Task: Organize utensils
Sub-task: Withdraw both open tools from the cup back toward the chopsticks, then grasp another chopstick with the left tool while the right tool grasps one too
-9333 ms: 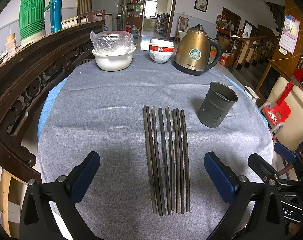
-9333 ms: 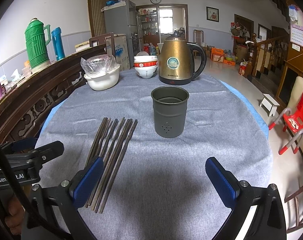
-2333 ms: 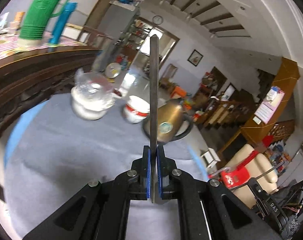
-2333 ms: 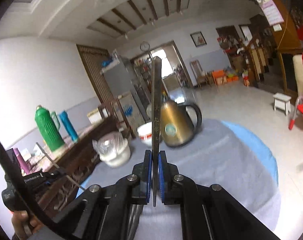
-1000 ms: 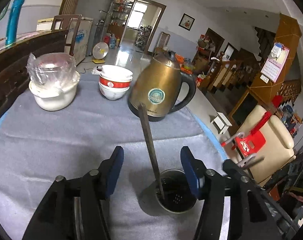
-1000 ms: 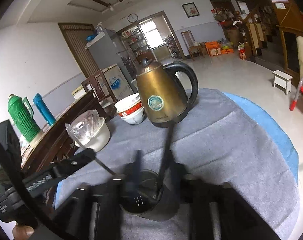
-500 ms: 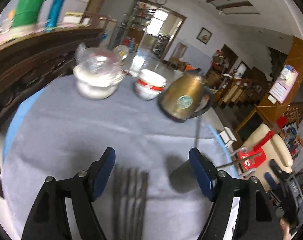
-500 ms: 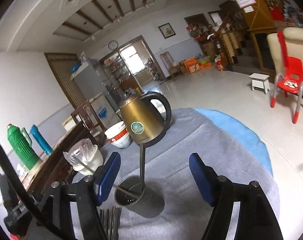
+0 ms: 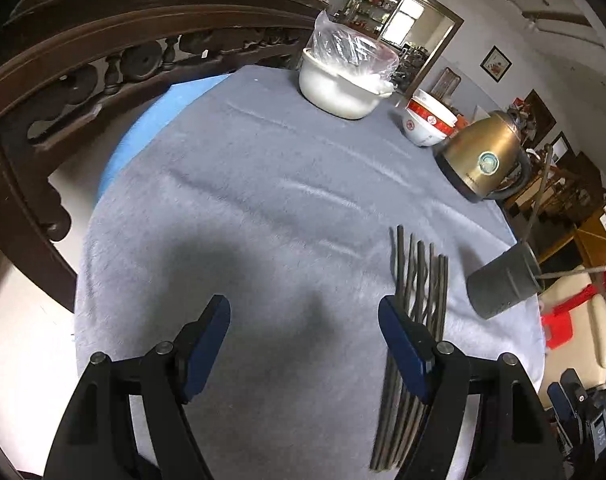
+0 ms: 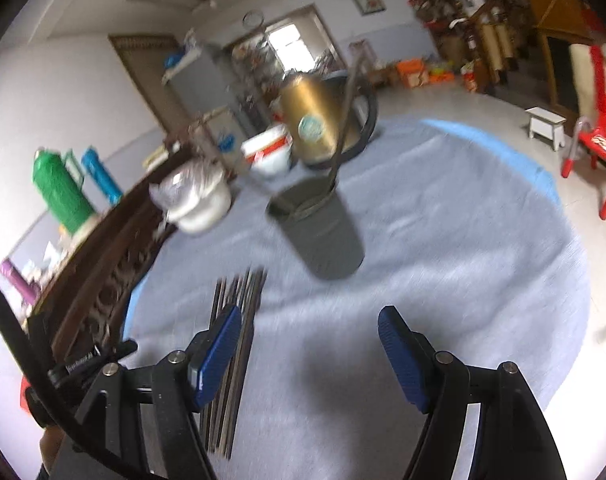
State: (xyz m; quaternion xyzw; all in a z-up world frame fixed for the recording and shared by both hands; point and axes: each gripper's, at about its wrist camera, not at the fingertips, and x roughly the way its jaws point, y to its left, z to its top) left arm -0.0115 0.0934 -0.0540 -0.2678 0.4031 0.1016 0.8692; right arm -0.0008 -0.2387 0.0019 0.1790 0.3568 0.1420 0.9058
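Several dark chopsticks [image 9: 417, 312] lie side by side on the grey cloth; they also show in the right wrist view [image 10: 235, 344]. A dark grey holder cup [image 9: 503, 286] stands to their right with two chopsticks leaning in it [image 10: 345, 120]. The cup shows blurred in the right wrist view [image 10: 323, 232]. My left gripper [image 9: 305, 344] is open and empty above the cloth, left of the chopstick row. My right gripper [image 10: 309, 356] is open and empty, just right of the row and in front of the cup.
A white bowl covered in plastic [image 9: 339, 84], stacked red-and-white bowls [image 9: 425, 122] and a gold kettle [image 9: 483, 164] stand at the far side of the round table. A carved wooden rail [image 9: 103, 64] runs along the left. A red chair [image 10: 599, 136] stands beyond the right edge.
Both grippers have dropped a chopstick into the cup, opened, and swung back down toward the row on the cloth. Two chopsticks now stand in the cup.
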